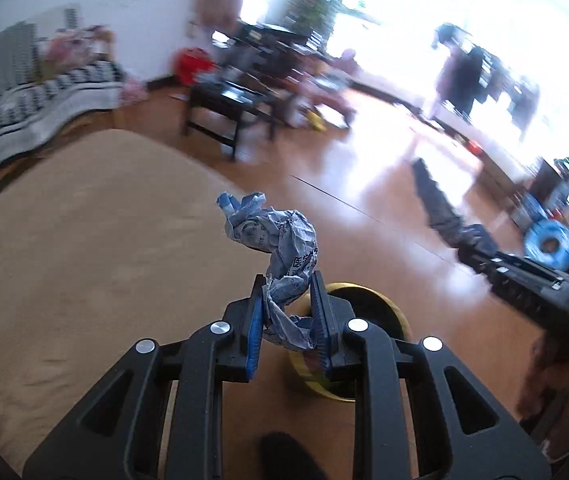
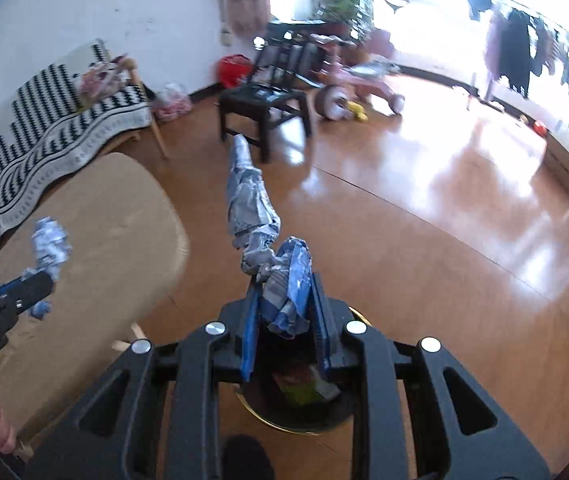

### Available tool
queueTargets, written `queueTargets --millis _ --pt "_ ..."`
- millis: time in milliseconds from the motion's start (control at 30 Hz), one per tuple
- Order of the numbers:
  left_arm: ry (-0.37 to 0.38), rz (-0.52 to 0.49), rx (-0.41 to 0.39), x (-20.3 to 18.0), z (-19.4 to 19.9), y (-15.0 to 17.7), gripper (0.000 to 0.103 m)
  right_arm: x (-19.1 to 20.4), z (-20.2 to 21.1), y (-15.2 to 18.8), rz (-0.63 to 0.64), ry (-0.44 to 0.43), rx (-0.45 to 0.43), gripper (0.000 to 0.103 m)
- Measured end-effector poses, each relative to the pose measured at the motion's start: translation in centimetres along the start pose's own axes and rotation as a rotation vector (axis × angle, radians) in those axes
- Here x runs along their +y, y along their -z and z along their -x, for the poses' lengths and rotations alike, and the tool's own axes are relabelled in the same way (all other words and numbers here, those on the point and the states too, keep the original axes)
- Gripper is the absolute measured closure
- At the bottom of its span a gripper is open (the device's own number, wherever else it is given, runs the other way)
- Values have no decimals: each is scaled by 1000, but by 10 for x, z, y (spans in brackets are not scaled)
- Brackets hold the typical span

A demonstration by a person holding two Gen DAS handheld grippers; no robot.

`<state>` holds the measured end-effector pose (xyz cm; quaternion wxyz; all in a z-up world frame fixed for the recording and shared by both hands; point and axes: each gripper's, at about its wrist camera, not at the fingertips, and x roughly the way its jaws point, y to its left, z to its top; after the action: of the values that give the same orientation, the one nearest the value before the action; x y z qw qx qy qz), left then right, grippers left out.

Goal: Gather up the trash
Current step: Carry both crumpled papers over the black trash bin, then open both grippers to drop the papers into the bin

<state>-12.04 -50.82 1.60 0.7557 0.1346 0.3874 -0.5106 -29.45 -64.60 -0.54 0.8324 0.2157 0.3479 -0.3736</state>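
Observation:
My left gripper [image 1: 286,284] is shut on a crumpled blue-and-white wrapper [image 1: 280,248] that sticks up beyond its blue pads. It hangs at the edge of the tan table [image 1: 64,240], above a round gold-rimmed bin [image 1: 368,312] on the floor. My right gripper [image 2: 284,282] is shut on a long twisted blue-grey wrapper [image 2: 250,204] directly over the same bin [image 2: 296,400], which holds some trash. The left gripper and its wrapper [image 2: 50,246] also show at the left of the right wrist view, over the table.
A black stool [image 2: 264,108] stands further out on the wooden floor, with a pink tricycle [image 2: 348,88] behind it. A sofa with a zigzag throw [image 2: 44,128] runs behind the table. A clothes rack [image 2: 524,52] stands by the bright window.

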Motion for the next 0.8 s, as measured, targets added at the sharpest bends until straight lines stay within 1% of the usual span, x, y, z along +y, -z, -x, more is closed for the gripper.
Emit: queueTargets --millis 67,100,167,233,267,333,367,400,500,567,633,700,800 --pt "47 -31 52 -33 -22 -3 81 -22 -2 8 -21 13 25 79" --pt "70 -30 85 -50 -36 -1 81 -31 -2 13 -31 11 37 79" --pt "121 6 147 -66 -59 3 81 -49 -6 24 -59 2 65 79" --pt "151 43 195 -75 -82 11 81 -64 -15 37 -105 -15 90 79" --pt "150 59 211 -79 -94 17 81 -68 -20 43 -120 -17 103 79" --pt "168 96 253 -78 -116 31 81 -80 -32 55 -141 -15 130 79" --pt "168 94 275 -80 -125 37 81 -84 -38 58 -146 -16 142 79" --pt "149 90 295 -80 -132 40 81 -86 -44 63 -150 -16 157 79" --pt "132 65 294 -78 -140 42 81 -93 -61 74 -176 -22 192 79" --pt "109 72 305 -74 -146 44 81 -97 -68 78 -191 -18 197 79" --pt "112 87 313 -69 -149 41 81 -96 -72 80 -190 -24 204 79" --pt "112 87 303 -67 -146 38 81 -98 -77 80 -191 -27 212 79" --pt "111 56 303 -73 -146 37 81 -95 -82 77 -188 -36 216 79"
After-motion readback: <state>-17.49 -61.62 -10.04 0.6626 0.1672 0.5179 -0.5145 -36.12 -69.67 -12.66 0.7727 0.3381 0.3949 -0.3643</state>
